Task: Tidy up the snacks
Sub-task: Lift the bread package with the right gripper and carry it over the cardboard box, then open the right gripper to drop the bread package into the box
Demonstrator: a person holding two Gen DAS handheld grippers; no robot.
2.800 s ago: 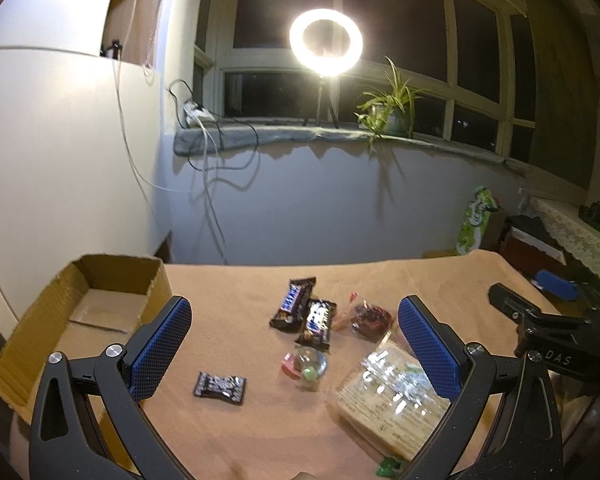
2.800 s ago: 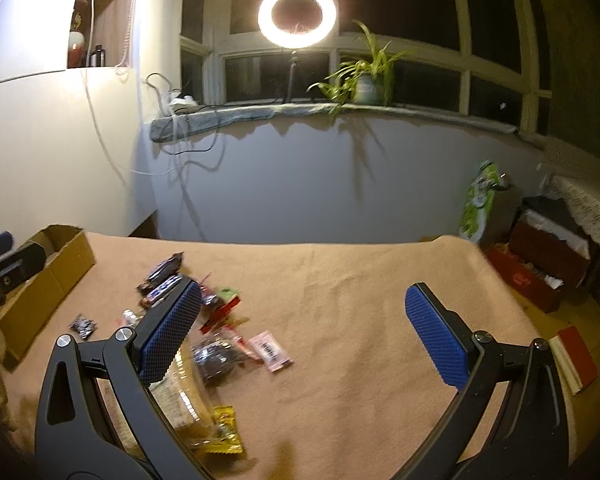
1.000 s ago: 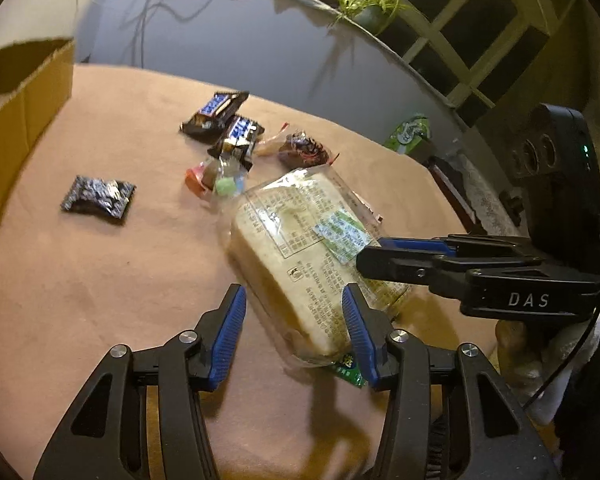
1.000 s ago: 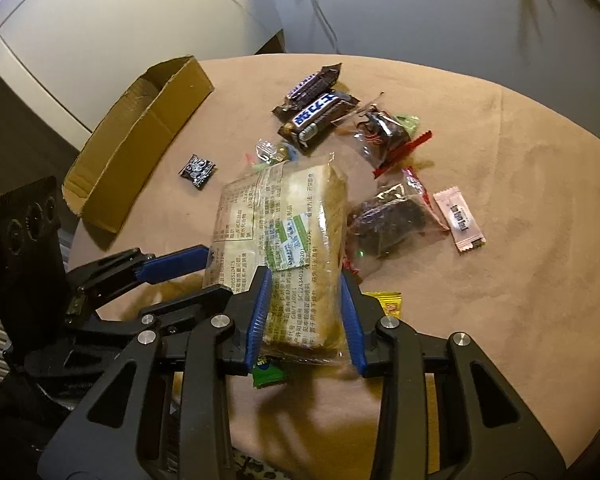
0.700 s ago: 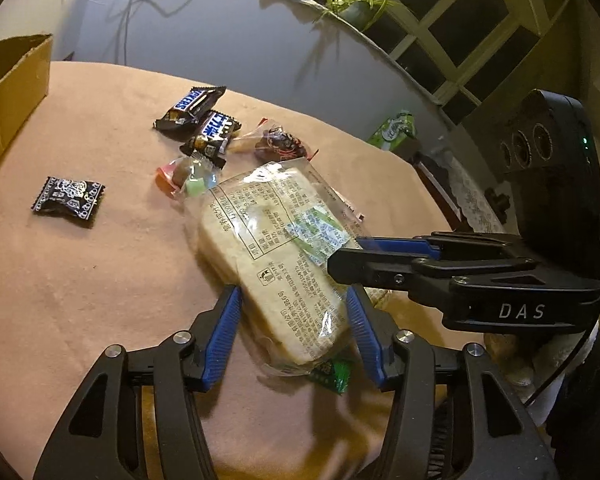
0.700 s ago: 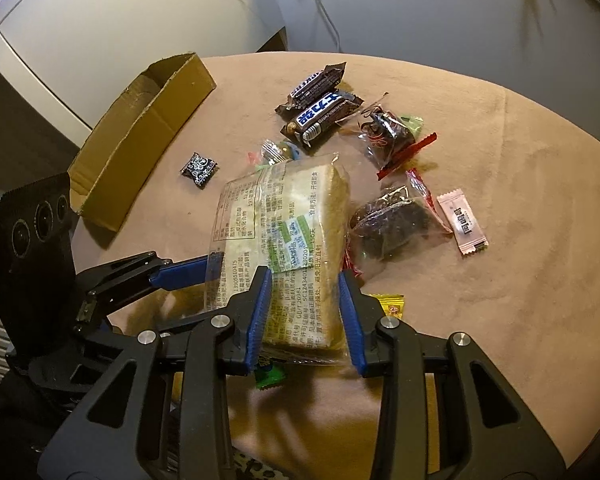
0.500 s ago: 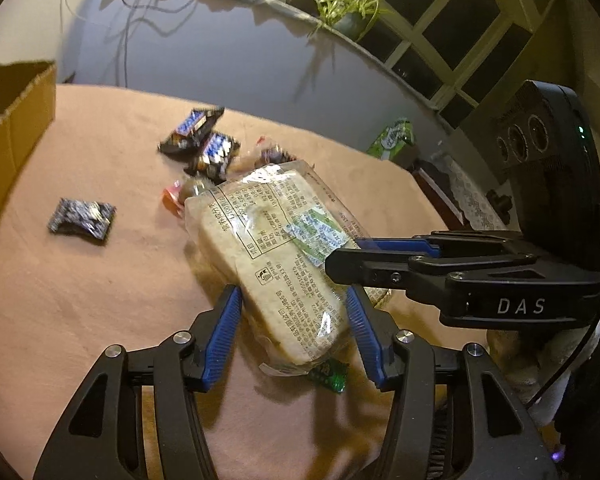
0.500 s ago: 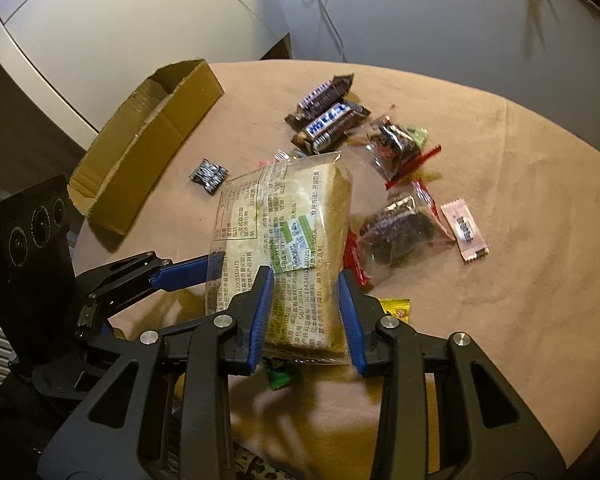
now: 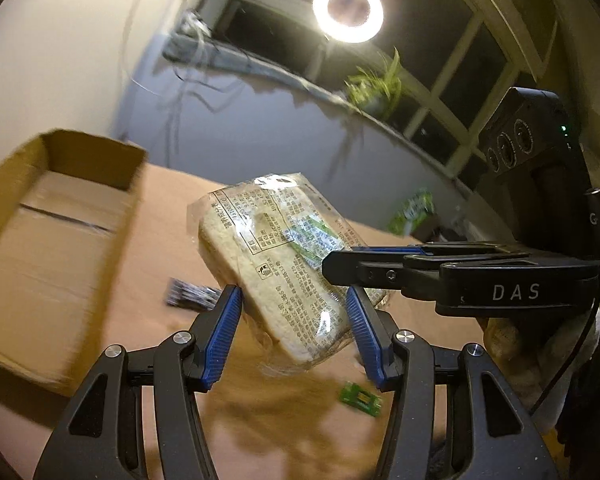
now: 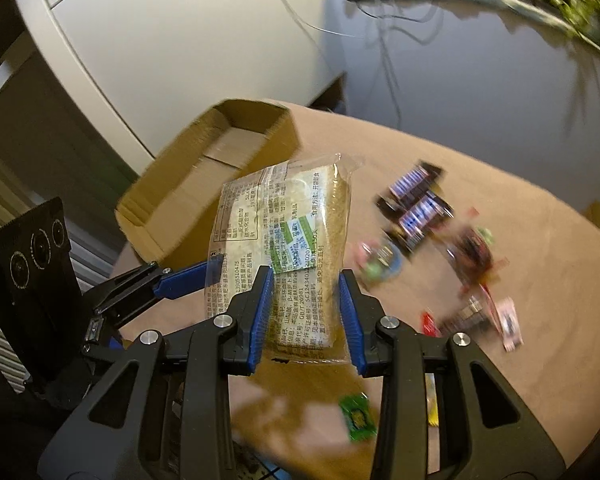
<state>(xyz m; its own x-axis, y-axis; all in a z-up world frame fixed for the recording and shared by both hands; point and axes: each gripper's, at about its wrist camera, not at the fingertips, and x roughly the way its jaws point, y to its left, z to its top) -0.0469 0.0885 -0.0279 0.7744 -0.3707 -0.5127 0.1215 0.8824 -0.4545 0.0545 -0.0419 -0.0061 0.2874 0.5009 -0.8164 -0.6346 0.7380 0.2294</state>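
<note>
At the right gripper [image 10: 305,312]: pads clamped on the near end of the bread pack [image 10: 288,248], which is pinched across its width and hanging clear of the table [image 10: 540,280], far end tilted up.

Left gripper [image 9: 294,320] straddles the same pack from the other side at a moderate spread. One pad looks to be on the wrapper and the other just beside it. Can't tell if it's actually squeezing or only steadying.

Just under the pack, a small green sachet [image 10: 356,418] lies on the cloth.

Further out on the table are loose snacks. Two chocolate bars [image 10: 416,200] lie side by side, and round candies and clear-wrapped sweets sit near them, blurred. A small dark packet [image 9: 190,294] lies apart, toward the box.

Far left, the open cardboard box [image 10: 180,200] is at the table edge. Its floor looks bare from both views.

My read of the step: carry phase, bread pack lifted and headed for the box, with nothing placed yet.

The next move needs:
- Carry the pack over the box's near wall with clearance for the drooping wrapper.
- Level the pack and lower it flat to the floor.
- Release both grippers together so it doesn't swing.
- Keep the squeeze light, since the bread is soft and will deform.
</note>
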